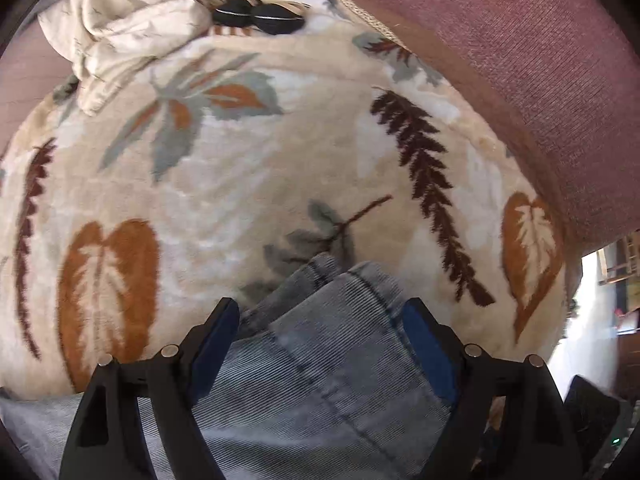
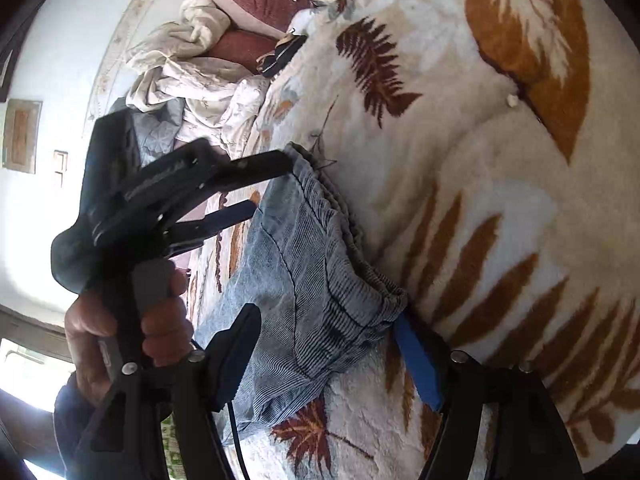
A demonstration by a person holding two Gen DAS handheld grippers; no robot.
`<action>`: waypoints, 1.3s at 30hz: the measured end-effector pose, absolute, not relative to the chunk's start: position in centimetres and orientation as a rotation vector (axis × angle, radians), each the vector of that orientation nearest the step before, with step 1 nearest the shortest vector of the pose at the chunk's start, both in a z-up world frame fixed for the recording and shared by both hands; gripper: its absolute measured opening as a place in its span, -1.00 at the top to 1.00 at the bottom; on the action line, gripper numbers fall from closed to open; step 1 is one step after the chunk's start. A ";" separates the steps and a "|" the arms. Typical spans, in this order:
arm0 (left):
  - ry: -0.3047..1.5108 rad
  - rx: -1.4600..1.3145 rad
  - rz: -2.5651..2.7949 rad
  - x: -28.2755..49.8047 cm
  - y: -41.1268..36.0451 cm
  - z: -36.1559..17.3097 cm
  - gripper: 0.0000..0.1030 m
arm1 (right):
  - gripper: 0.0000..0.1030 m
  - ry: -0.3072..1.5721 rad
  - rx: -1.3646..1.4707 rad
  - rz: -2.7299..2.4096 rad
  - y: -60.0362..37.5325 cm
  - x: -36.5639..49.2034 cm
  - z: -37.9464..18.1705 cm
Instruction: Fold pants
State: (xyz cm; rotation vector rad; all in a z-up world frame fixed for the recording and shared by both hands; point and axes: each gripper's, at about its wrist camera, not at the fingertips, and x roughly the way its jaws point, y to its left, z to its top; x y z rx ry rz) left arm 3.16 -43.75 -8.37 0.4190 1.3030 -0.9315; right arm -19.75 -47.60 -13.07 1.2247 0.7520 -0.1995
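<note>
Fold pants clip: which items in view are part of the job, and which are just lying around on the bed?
Part of the job:
- blue-grey pants
- left gripper, jaws apart around the fabric
- right gripper, jaws apart at the waistband

Lying about:
- leaf-print blanket underneath
- crumpled cream sheet
- black case
- maroon cushion
</note>
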 end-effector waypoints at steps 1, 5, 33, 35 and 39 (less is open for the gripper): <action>1.312 0.403 -0.944 3.2 -43.9 -8.4 -0.64 | -0.11 0.751 1.222 -0.210 -47.6 -19.7 -13.1; 1.307 0.388 -0.986 3.2 -44.7 -8.5 -0.63 | 0.33 0.752 1.256 -0.243 -48.2 -20.1 -13.9; 1.201 0.280 -1.019 3.2 -40.8 -5.4 0.80 | 0.51 0.727 0.809 -0.306 -43.7 -18.2 -9.0; 1.190 0.242 -1.024 3.5 -39.8 -4.6 0.80 | 0.51 0.712 0.769 -0.295 -43.0 -18.0 -8.4; 1.179 0.182 -1.012 4.4 -37.3 -3.6 0.80 | 0.51 0.690 0.679 -0.278 -41.0 -17.3 -6.9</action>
